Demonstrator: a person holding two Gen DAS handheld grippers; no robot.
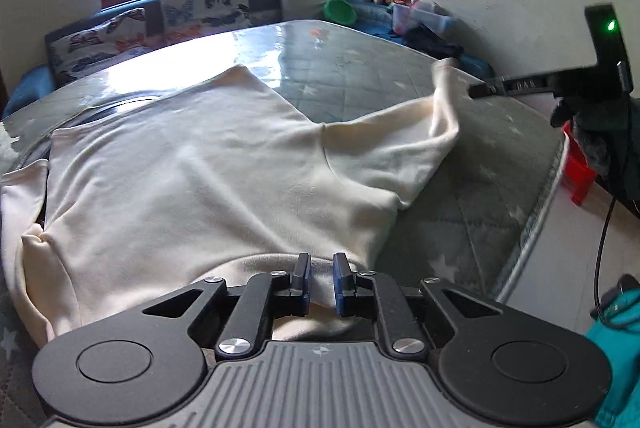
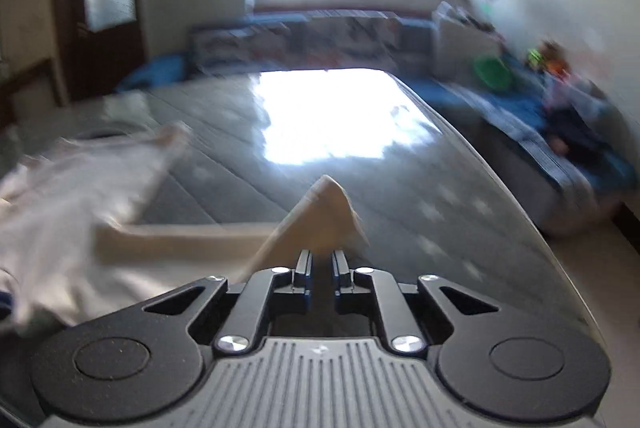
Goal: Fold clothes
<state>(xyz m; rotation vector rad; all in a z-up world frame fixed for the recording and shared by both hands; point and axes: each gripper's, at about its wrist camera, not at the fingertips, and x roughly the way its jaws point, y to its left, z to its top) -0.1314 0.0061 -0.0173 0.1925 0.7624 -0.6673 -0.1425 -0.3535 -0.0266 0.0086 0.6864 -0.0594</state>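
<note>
Left wrist view: a cream top (image 1: 208, 163) lies spread on a grey quilted mattress (image 1: 480, 195) under glossy plastic. The left gripper (image 1: 321, 268) sits low at the near edge of the top, its two fingers a little apart with cloth in the gap; whether they pinch that cloth or only rest over it I cannot tell. Far right, the right gripper (image 1: 478, 89) has a sleeve end (image 1: 448, 79) pinched and lifted off the mattress.

Right wrist view: blurred. The right gripper (image 2: 322, 260) has a peak of cream cloth (image 2: 326, 211) caught between its nearly closed fingers, the rest of the top trailing left.

The step in hand looks like folding the sleeve in. The next move calls for carrying that sleeve across onto the body and laying it flat.

The mattress edge (image 1: 532, 224) runs close on the right with bare floor below; open mattress lies ahead toward the window
</note>
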